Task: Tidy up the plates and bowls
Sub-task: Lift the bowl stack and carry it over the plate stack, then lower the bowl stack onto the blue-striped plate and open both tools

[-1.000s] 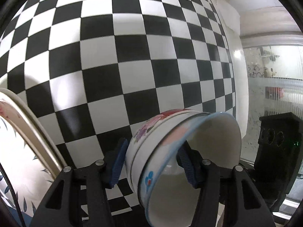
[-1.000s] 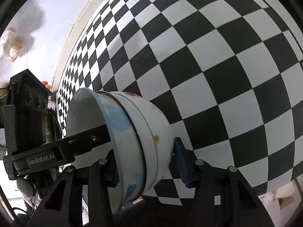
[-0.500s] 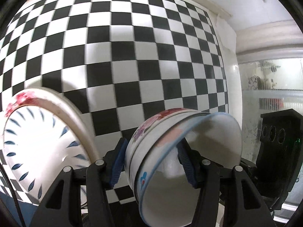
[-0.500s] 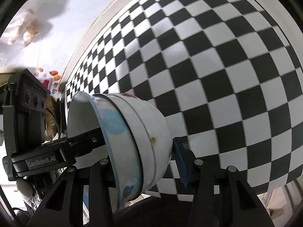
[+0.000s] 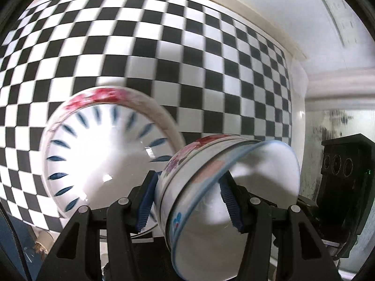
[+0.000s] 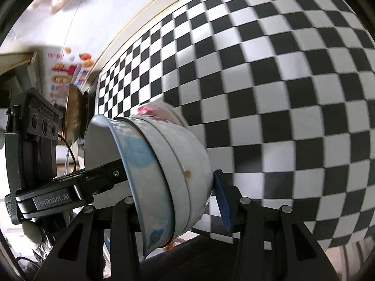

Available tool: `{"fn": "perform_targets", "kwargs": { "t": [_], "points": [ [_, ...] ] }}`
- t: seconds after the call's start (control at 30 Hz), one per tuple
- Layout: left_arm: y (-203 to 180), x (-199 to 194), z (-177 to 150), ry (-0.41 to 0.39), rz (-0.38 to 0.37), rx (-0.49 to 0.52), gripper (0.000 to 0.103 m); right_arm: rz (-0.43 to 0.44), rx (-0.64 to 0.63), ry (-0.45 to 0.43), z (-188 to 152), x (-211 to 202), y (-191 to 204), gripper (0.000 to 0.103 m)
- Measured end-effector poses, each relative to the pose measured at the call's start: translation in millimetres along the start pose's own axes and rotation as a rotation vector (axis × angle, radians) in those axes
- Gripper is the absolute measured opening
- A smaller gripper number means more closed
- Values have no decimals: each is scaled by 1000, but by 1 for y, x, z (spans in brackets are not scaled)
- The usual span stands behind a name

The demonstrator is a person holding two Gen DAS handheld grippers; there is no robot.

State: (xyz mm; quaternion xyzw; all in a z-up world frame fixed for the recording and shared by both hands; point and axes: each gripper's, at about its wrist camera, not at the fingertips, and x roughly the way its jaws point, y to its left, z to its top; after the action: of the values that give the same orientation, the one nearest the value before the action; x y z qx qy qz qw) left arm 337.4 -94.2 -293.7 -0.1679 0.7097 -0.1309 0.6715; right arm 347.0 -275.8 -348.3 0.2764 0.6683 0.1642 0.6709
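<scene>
— While the checkered surface (image 5: pixel 164 53) is seen behind everything, what is held by the left tongs (image 5: pixel 187 201)?
— A stack of nested bowls (image 5: pixel 211 187) is clamped by its wall, tilted on its side.
— And the right tongs (image 6: pixel 178 194)?
— The same stack is clenched between their pads. Just left of the left tongs, plates (image 5: pixel 98 154) with blue dashes are seen.

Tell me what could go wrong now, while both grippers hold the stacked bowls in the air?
1. The stack of bowls is tilted on its side, so the inner bowl could slide out.
2. Left gripper and right gripper pinch only the rims; uneven motion may loosen them.
3. The plate stands close behind and could be knocked.
</scene>
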Motion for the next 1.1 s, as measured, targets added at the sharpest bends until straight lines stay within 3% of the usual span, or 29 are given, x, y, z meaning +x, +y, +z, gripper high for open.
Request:
{"fn": "perform_targets", "kwargs": {
  "t": [0.5,1.1],
  "points": [
    [84,-12,0,-33,17,-182,52,10,-142,135,30,80,66,47],
    [112,-3,3,-14,13,-232,52,-21,-160,185,39,114,76,47]
  ]
}}
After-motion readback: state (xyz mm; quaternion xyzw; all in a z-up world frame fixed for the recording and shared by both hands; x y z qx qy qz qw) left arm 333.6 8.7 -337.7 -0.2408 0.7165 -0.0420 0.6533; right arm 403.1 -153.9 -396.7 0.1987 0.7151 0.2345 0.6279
